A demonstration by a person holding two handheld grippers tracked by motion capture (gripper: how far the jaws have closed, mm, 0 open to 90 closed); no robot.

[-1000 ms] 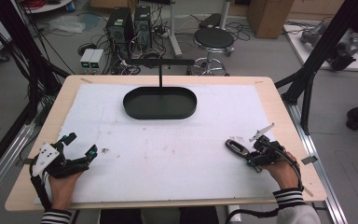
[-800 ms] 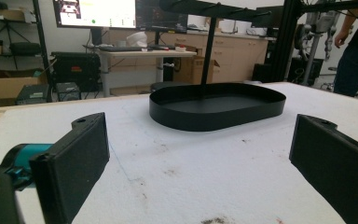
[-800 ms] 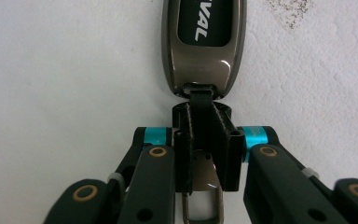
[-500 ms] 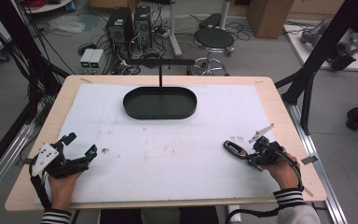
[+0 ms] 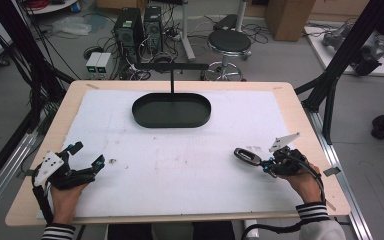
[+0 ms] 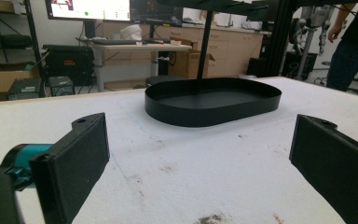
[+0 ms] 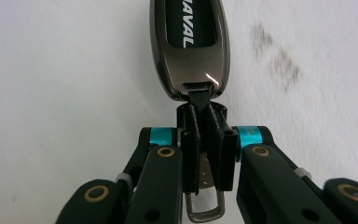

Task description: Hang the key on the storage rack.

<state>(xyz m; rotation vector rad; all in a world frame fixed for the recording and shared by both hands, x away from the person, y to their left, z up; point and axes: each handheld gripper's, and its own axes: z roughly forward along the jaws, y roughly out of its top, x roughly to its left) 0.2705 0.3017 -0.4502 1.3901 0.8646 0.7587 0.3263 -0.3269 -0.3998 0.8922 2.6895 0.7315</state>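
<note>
Near the counter's (image 5: 300, 107) right edge, the right gripper (image 7: 204, 122), jaws just closed pinching the key fob's (image 7: 190, 44) strap, should lift steadily while the left gripper (image 5: 87, 156) waits spread.

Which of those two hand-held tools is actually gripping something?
The right tool: its jaws pinch the car key fob's strap. The left tool gapes open.
</note>
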